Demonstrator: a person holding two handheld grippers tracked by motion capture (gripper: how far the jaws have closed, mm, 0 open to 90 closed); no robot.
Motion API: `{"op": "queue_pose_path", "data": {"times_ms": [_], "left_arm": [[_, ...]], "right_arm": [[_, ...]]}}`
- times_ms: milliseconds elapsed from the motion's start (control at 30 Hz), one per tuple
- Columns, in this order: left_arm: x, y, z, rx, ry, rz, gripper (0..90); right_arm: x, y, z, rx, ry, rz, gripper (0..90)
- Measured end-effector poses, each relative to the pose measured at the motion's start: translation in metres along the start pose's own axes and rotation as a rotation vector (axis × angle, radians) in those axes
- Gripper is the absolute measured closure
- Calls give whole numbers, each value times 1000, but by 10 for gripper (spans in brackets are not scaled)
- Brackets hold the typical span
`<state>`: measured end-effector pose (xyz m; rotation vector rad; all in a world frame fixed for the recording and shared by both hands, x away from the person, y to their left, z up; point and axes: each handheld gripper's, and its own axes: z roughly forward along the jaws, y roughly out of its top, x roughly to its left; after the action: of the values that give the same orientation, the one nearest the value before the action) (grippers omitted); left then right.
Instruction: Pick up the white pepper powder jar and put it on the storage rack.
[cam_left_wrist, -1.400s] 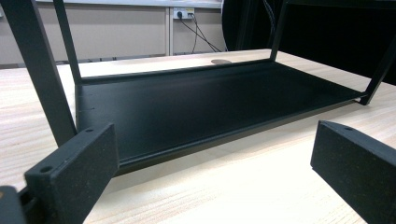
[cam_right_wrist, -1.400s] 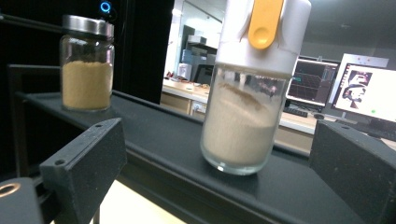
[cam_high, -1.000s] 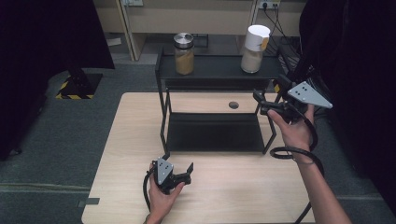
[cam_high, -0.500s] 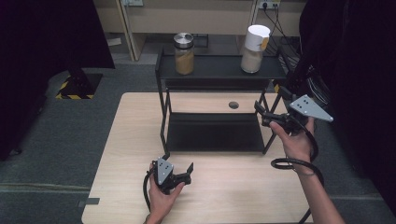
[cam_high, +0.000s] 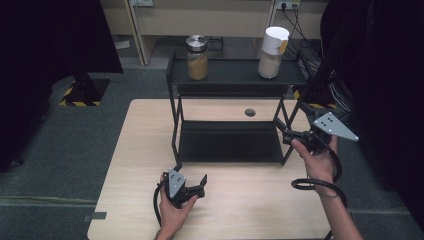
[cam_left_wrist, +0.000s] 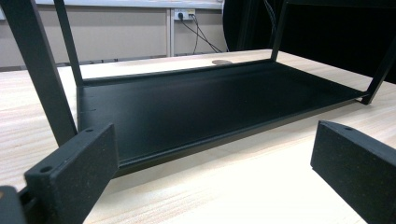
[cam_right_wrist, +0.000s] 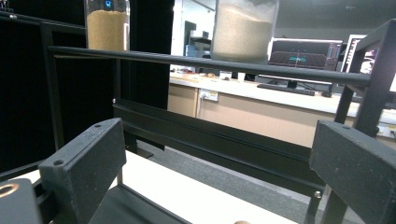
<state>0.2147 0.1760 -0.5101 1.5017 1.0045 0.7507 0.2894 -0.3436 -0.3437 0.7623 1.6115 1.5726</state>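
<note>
Right gripper (cam_high: 280, 131) open, empty, beside black rack (cam_high: 235, 75).

two jars (cam_high: 197, 57), one black rack (cam_high: 230, 142), two grippers (cam_high: 189, 189)

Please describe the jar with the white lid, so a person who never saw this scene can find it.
A black two-level rack stands on the wooden table. Two jars stand on its top shelf. The jar with the white lid is the right one, with pale filling; its neighbour has a metal lid.
</note>
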Motion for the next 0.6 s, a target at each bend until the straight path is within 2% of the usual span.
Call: {"op": "queue_pose_path", "data": {"times_ms": [267, 600], "left_arm": [[0, 0, 0, -1, -1, 1, 1], [-2, 0, 0, -1, 1, 2, 1]], "right_arm": [[1, -3, -9, -8, -6, 0, 39], [7, -19, -24, -25, -8, 11, 39]]}}
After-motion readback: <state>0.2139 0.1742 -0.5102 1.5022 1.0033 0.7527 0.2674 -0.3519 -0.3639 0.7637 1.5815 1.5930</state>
